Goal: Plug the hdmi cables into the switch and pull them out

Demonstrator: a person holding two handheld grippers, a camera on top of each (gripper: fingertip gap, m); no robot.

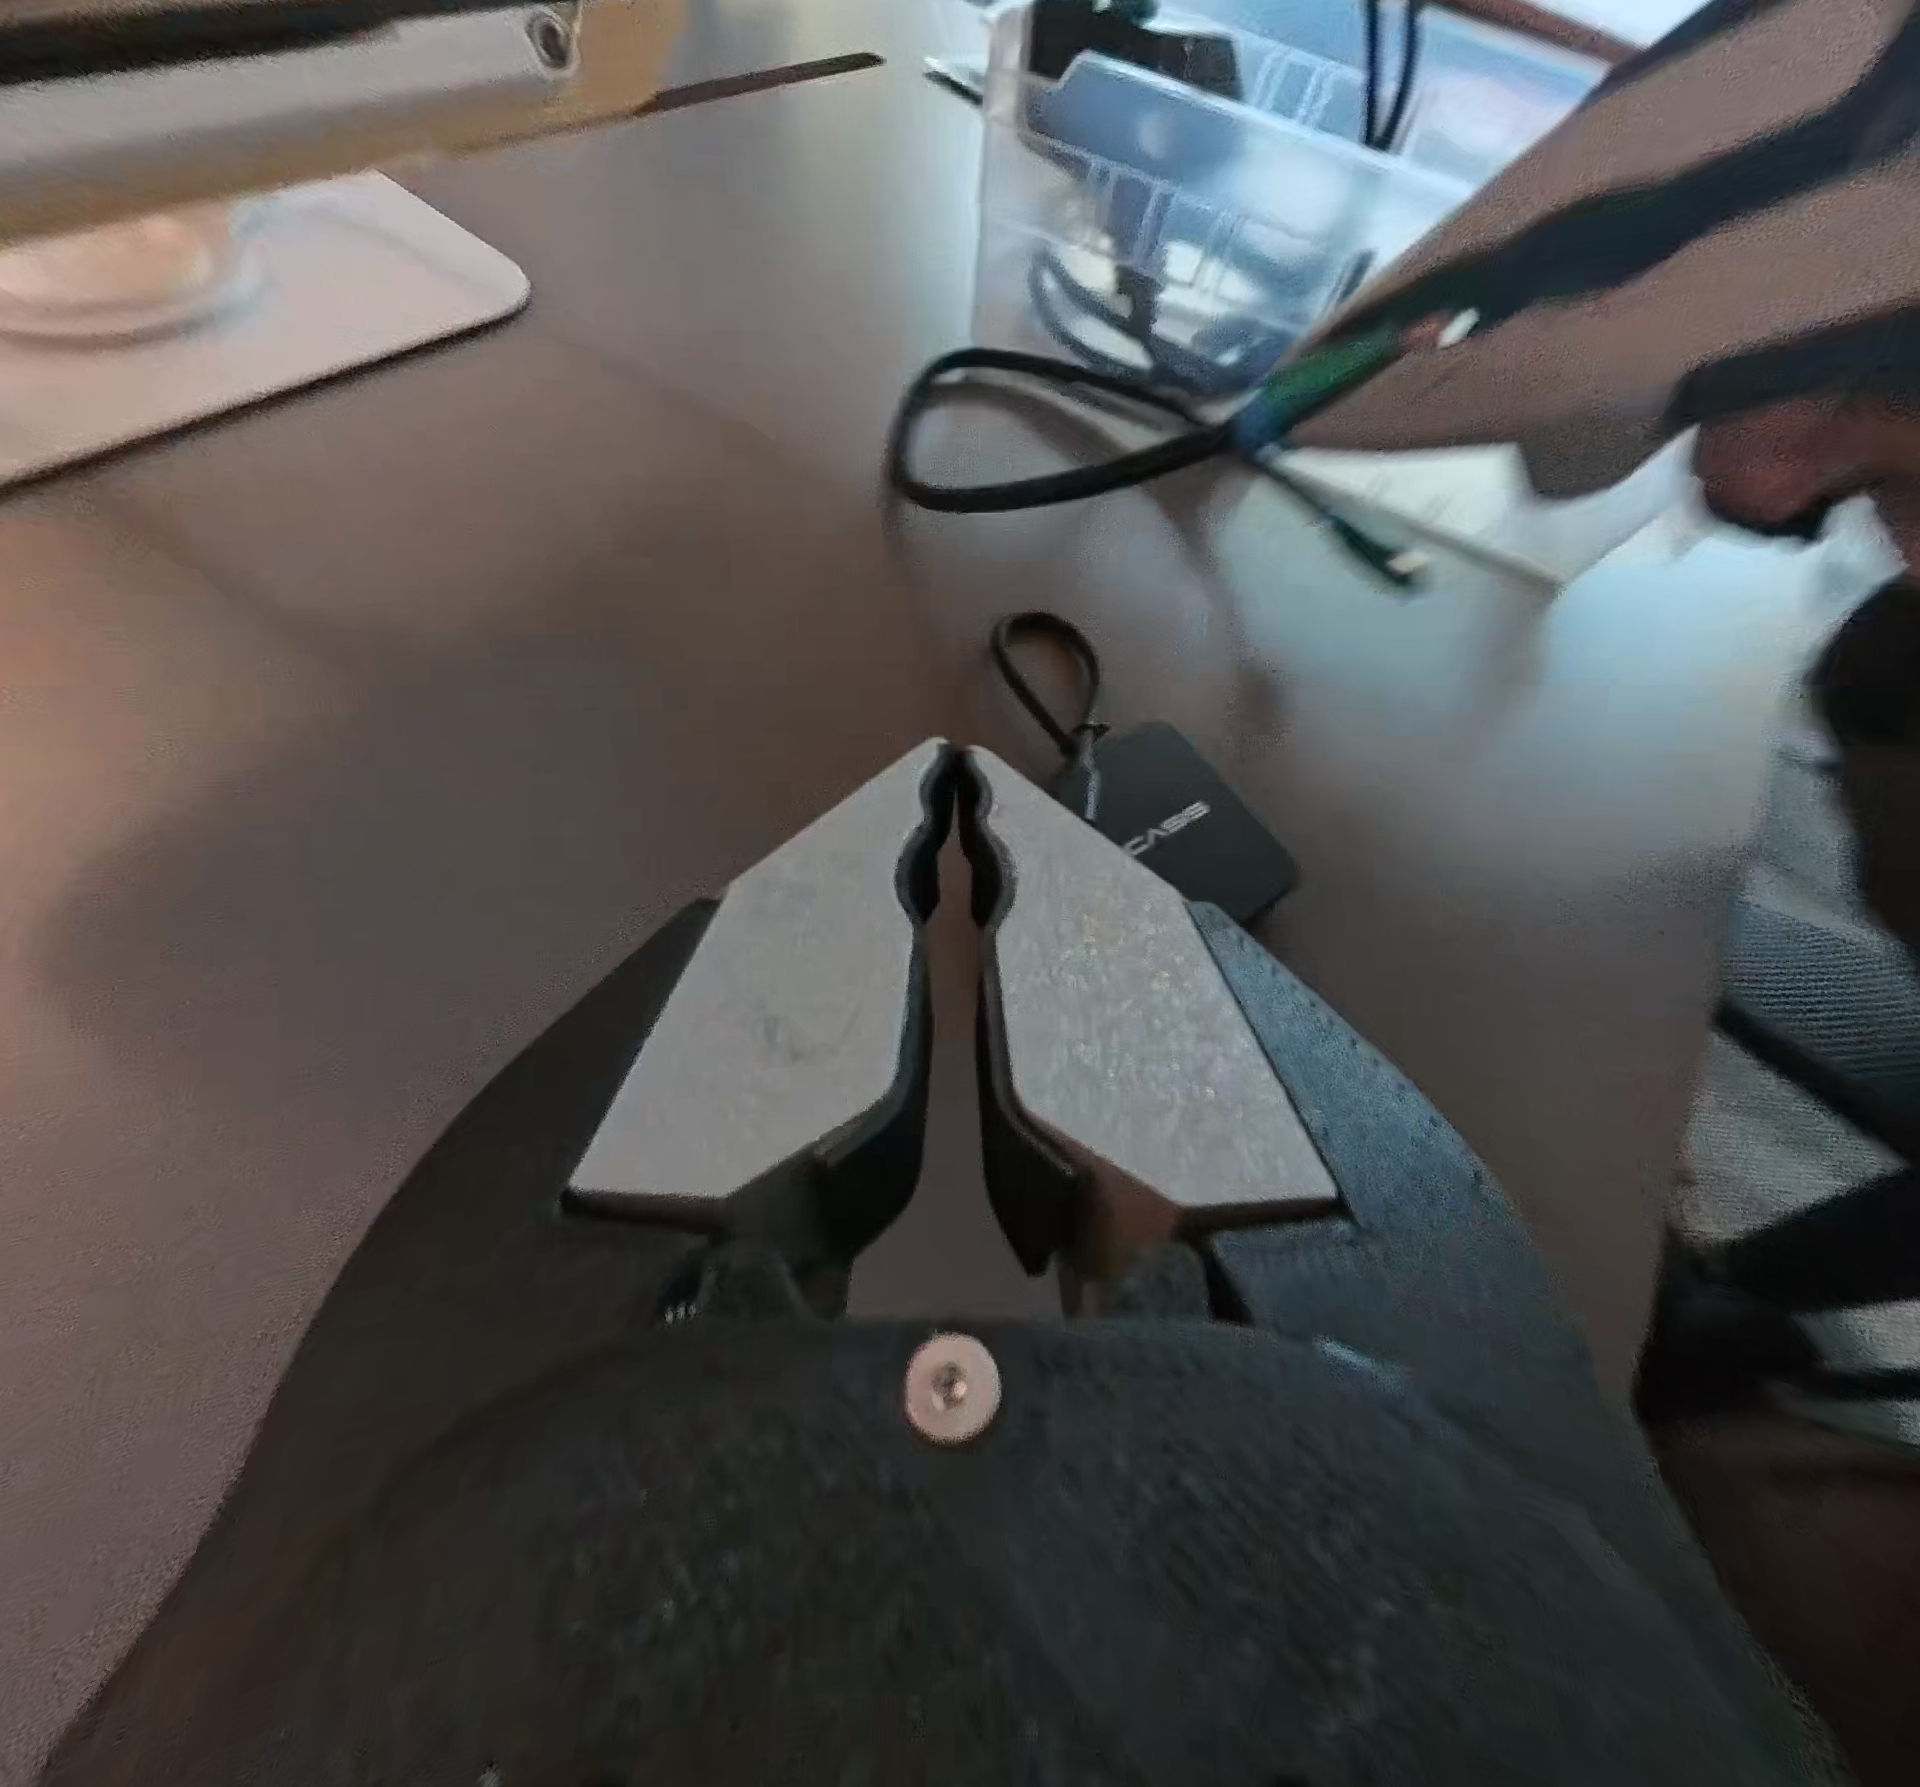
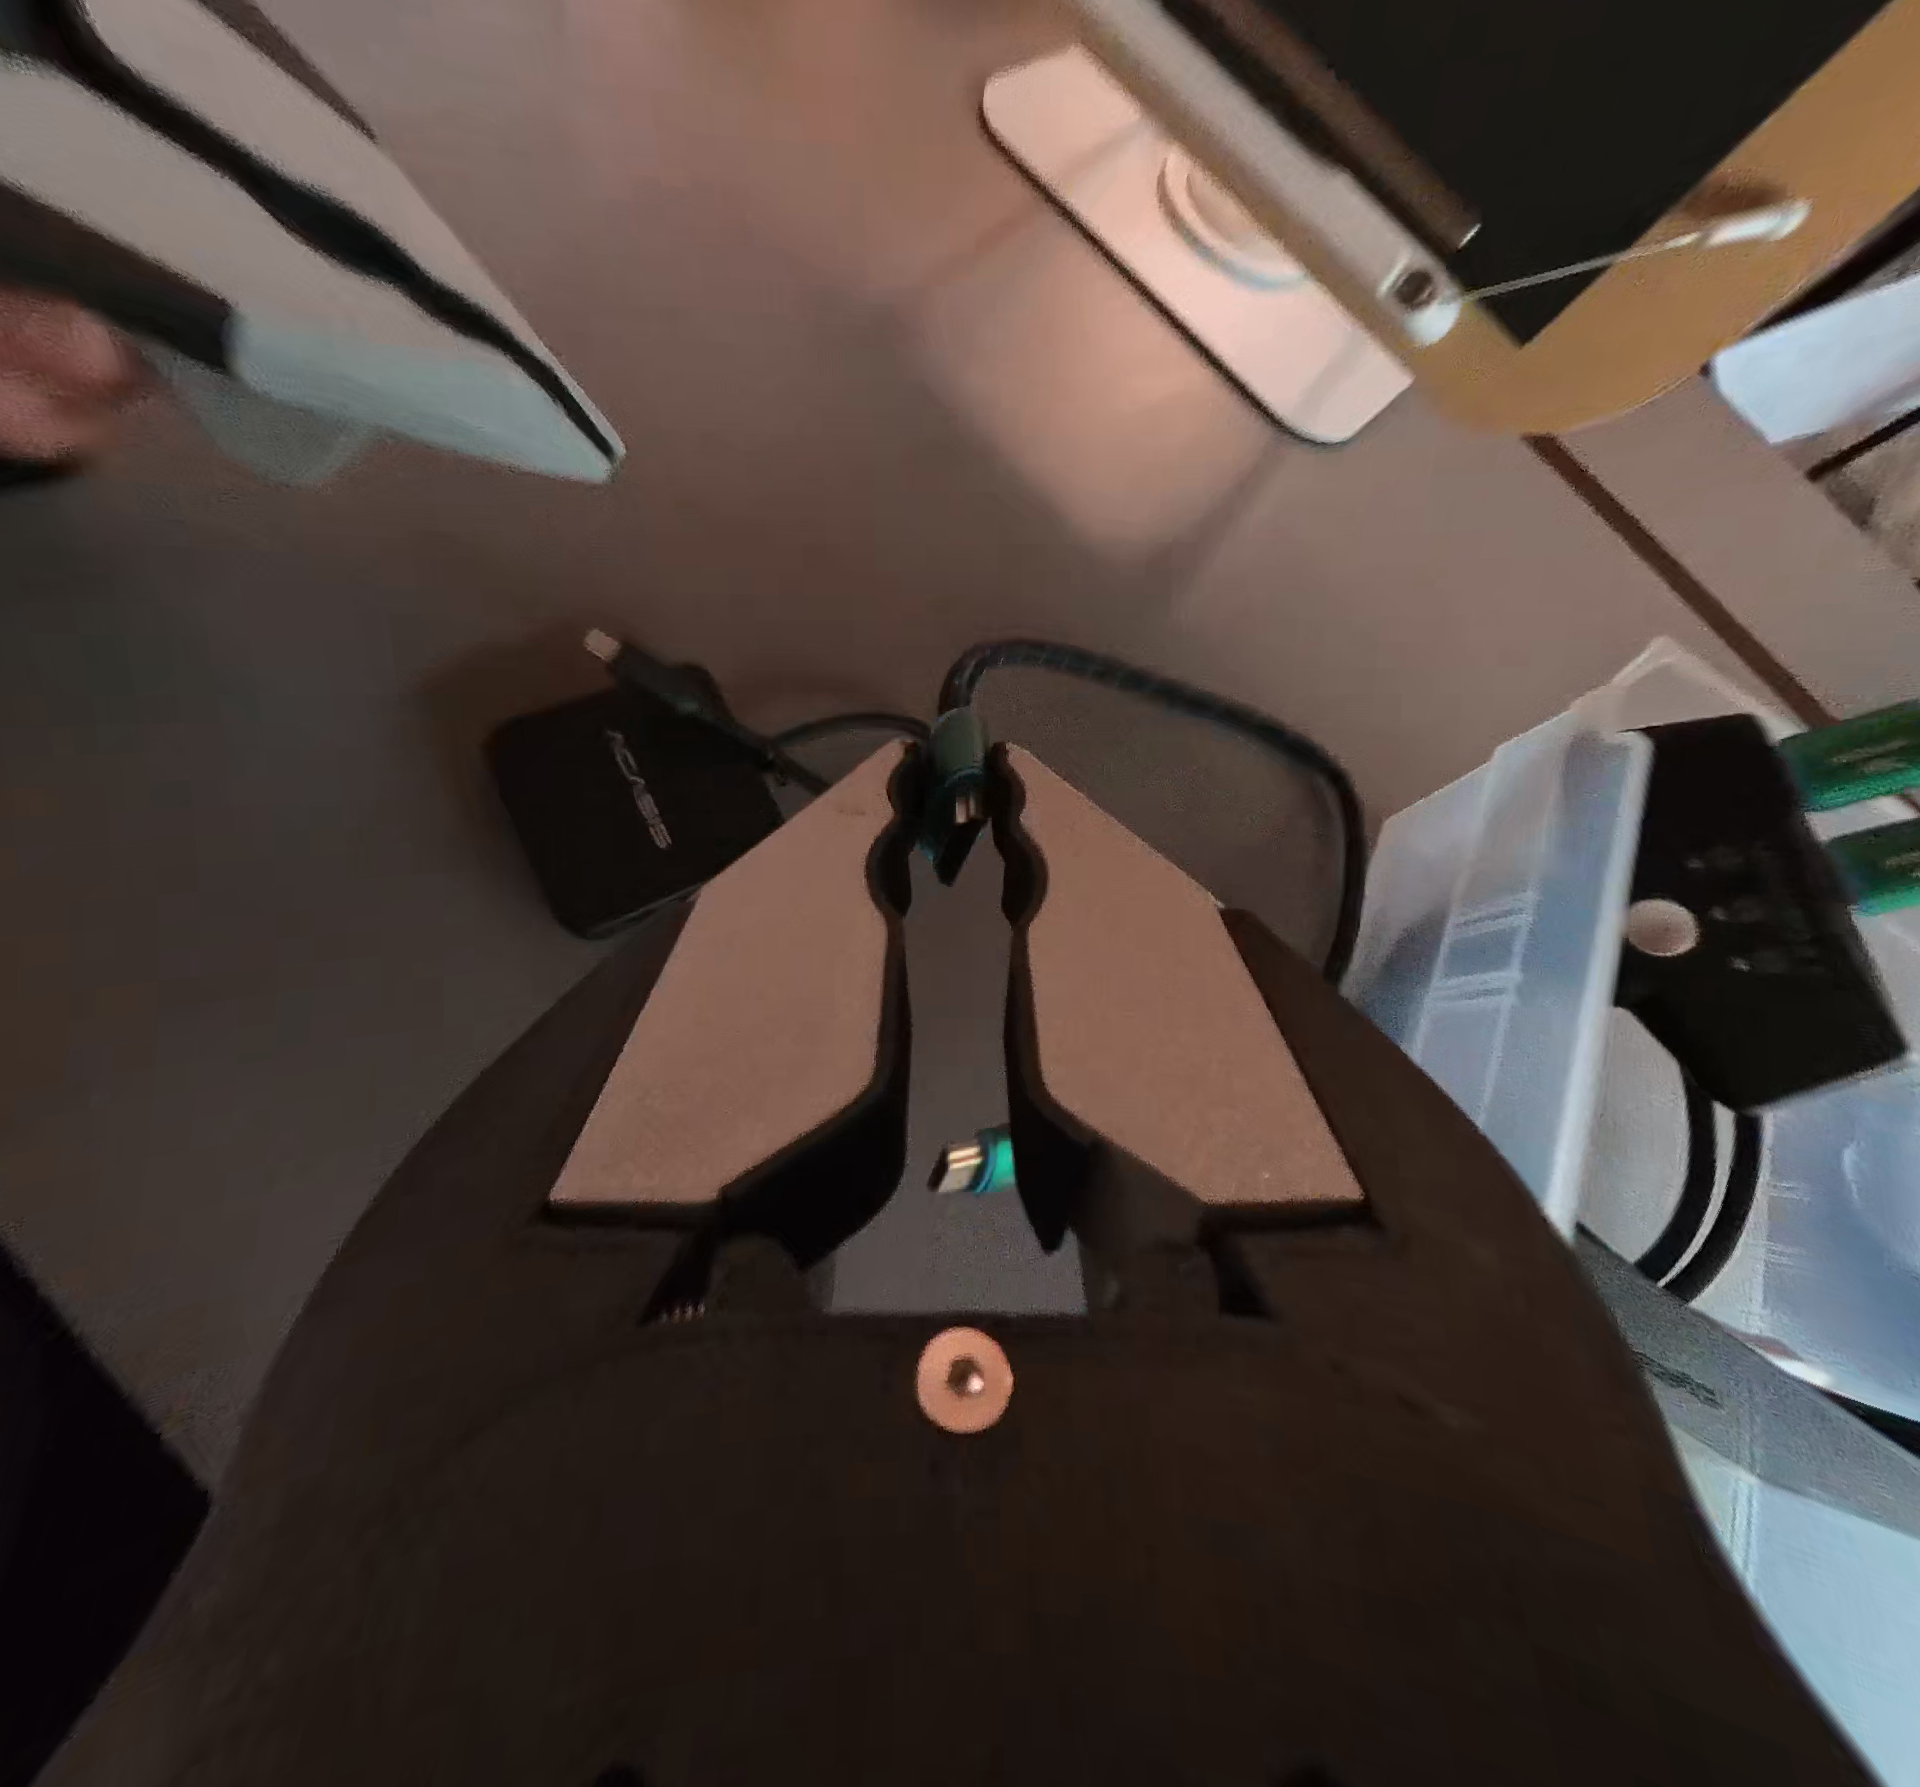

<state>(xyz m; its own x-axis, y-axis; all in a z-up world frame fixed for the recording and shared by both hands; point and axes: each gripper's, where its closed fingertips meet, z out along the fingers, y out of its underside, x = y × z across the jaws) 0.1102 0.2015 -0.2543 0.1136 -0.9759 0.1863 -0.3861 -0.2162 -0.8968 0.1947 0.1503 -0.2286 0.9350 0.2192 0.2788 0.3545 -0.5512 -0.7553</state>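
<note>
The right tool [image 2: 951,802] is clamped on the green plug [image 2: 948,787] of an HDMI cable [image 2: 1226,709]. The plug is light, stiff and rather smooth, so its body is the best place to hold; the cable behind it bends easily. The left tool [image 1: 954,781] is closed on nothing. The switch [image 2: 1756,906] sits right of the plug, on a clear box [image 2: 1496,958]. A black case [image 2: 623,792] lies left of the plug on the desk [image 2: 312,906].

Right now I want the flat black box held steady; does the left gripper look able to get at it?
Probably yes: the left gripper, shut with nothing between its fingers, hovers beside the black box, and nothing lies between them.
</note>
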